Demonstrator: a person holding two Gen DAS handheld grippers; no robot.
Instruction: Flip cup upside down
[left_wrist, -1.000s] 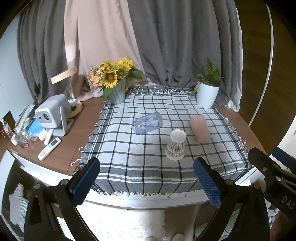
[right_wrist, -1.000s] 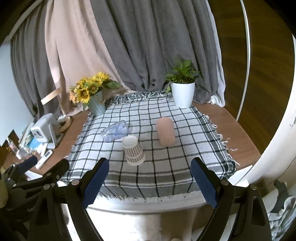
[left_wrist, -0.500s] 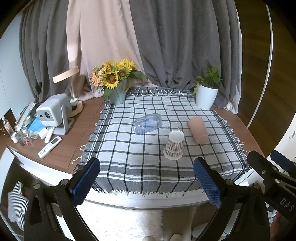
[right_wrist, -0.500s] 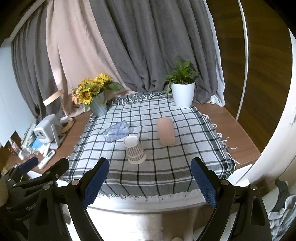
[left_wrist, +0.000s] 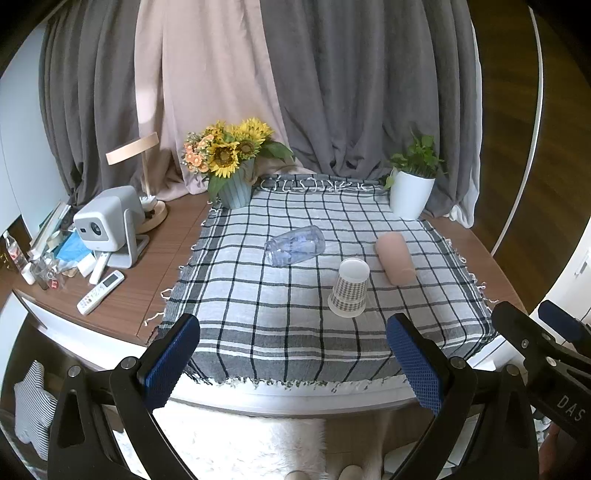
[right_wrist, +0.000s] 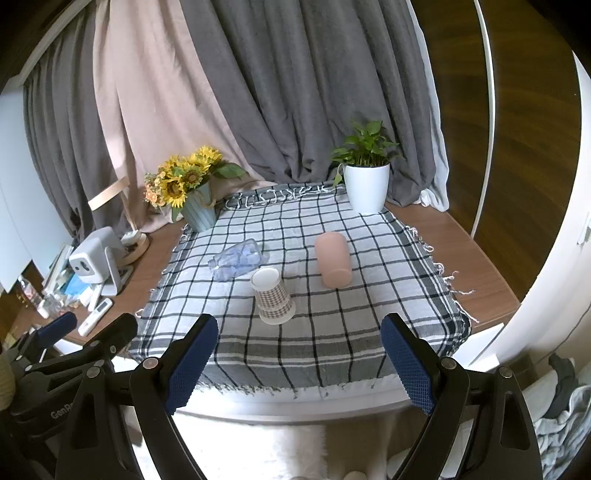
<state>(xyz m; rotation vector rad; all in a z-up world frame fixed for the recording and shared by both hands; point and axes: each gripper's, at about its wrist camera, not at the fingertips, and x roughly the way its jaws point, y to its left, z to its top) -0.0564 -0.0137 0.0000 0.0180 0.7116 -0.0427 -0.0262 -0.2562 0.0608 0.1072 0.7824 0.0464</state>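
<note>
A checked paper cup (left_wrist: 349, 291) stands upside down, base up, on the plaid cloth (left_wrist: 258, 310); it also shows in the right wrist view (right_wrist: 272, 295). A pink cup (left_wrist: 395, 257) lies on its side to its right, also in the right wrist view (right_wrist: 333, 264). A clear plastic cup (left_wrist: 295, 250) lies on its side behind it, also in the right wrist view (right_wrist: 238, 259). My left gripper (left_wrist: 293, 363) is open and empty, off the table's near edge. My right gripper (right_wrist: 299, 363) is open and empty, likewise back from the table.
A sunflower vase (left_wrist: 232, 166) stands at the cloth's back left and a white plant pot (left_wrist: 410, 195) at the back right. A projector (left_wrist: 107, 225), a lamp and a remote (left_wrist: 99, 291) sit on the wooden table to the left. Curtains hang behind.
Both grippers have drawn back slightly from the table and risen a little. The cups have not moved.
</note>
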